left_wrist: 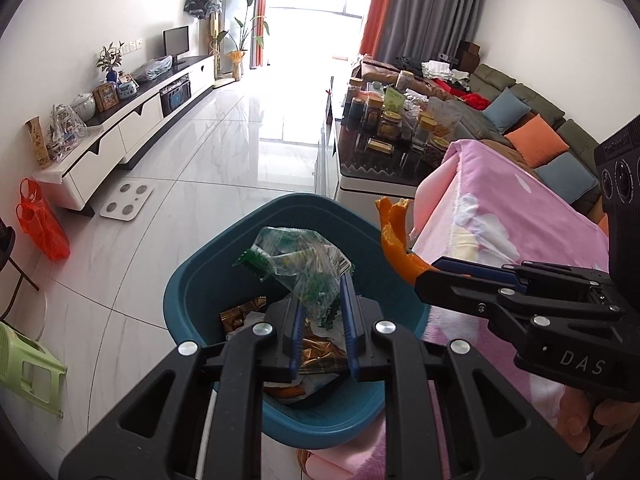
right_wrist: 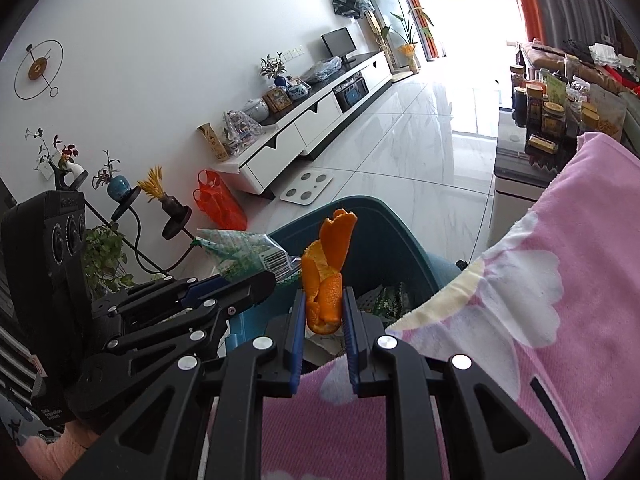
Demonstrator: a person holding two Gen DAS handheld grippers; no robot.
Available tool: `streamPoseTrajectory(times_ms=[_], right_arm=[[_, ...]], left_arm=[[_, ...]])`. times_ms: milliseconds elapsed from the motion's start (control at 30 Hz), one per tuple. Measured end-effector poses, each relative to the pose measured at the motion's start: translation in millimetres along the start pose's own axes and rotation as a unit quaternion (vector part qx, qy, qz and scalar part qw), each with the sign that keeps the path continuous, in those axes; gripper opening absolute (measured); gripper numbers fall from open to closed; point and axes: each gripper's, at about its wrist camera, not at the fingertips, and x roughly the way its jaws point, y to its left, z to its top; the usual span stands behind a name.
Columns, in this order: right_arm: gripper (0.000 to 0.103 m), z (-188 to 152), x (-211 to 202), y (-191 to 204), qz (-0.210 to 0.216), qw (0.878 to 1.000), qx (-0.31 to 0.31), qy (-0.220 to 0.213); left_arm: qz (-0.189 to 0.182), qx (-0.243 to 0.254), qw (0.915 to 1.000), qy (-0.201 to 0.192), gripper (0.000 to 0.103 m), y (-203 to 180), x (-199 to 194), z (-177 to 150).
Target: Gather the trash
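Okay — my left hand-held gripper [left_wrist: 322,312] pinches a clear plastic wrapper [left_wrist: 298,264] over the teal bin [left_wrist: 192,292]; right hand-held gripper [right_wrist: 323,320] clamps orange peel [right_wrist: 326,272].

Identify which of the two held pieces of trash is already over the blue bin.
The clear plastic wrapper in the left gripper; the orange peel hangs beside the bin's rim.

Ahead-left of the grippers: white TV cabinet [left_wrist: 132,120] along the wall, bathroom scale [left_wrist: 126,200] on the floor before it, orange plastic bag [left_wrist: 40,224] hanging at its near end; ahead-right, jar-crowded coffee table [left_wrist: 376,176], pink blanket [left_wrist: 520,216] closest.
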Motion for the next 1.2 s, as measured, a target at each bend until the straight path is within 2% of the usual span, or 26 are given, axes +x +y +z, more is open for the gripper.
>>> streamPoseTrajectory(times_ms=[200,333,400,600,667,733,767,800,867,900,1067,1200], right_arm=[[0.018,3.7,14.9,1.3,-0.002,1.0,0.005,0.013],[0.019,7.5,21.3,-0.6,-0.005,1.0,0.013,0.017],[0.019,7.8,22.1,-1.6,-0.006,1.0,0.018,0.015],[0.03,6.2,17.6,-8.3,-0.008,1.0,0.028,0.006],[0.031,5.1,12.9,-11.2,-0.008,0.999,0.033,-0.001],[0.04,2.1,5.8,-11.9,-0.004,0.999,0.033,-0.011],[0.049,0.1,0.7,-11.6,-0.006,0.999,0.033,-0.019],[0.052,-1.3,-3.5,-12.0,-0.006,0.999,0.031,-0.026],[0.055,-5.1,-13.3,-10.3,-0.009,0.999,0.021,-0.039],[0.061,-7.1,-19.1,-8.6,-0.016,0.999,0.013,-0.045],[0.076,-22.6,-60.6,-5.7,-0.037,0.994,-0.008,-0.1],[0.083,-37.2,-94.4,-0.9,-0.062,0.987,-0.033,-0.144]], left_arm=[[0.01,-0.005,0.9999,0.005,0.019,3.5,11.0,3.6],[0.018,-0.011,0.9997,0.008,0.023,6.7,19.0,4.9],[0.02,-0.018,0.9996,0.012,0.03,9.5,23.1,5.3],[0.036,-0.027,0.999,0.002,0.062,18.3,22.8,3.5],[0.042,-0.028,0.9987,-0.006,0.08,19.2,19.4,2.9],[0.047,-0.027,0.9984,-0.015,0.087,20.1,14.6,1.3],[0.048,-0.025,0.9983,-0.021,0.095,18.8,10.7,1.0],[0.051,-0.024,0.9981,-0.026,0.098,18.1,7.1,0.2],[0.057,-0.018,0.9974,-0.04,0.097,14.3,-2.4,-1.8],[0.061,-0.016,0.997,-0.045,0.097,12.5,-6.1,-3.0],[0.069,-0.017,0.9944,-0.078,0.097,3.5,-33.4,-12.8],[0.075,-0.011,0.991,-0.111,0.097,-6.6,-57.9,-23.3]])
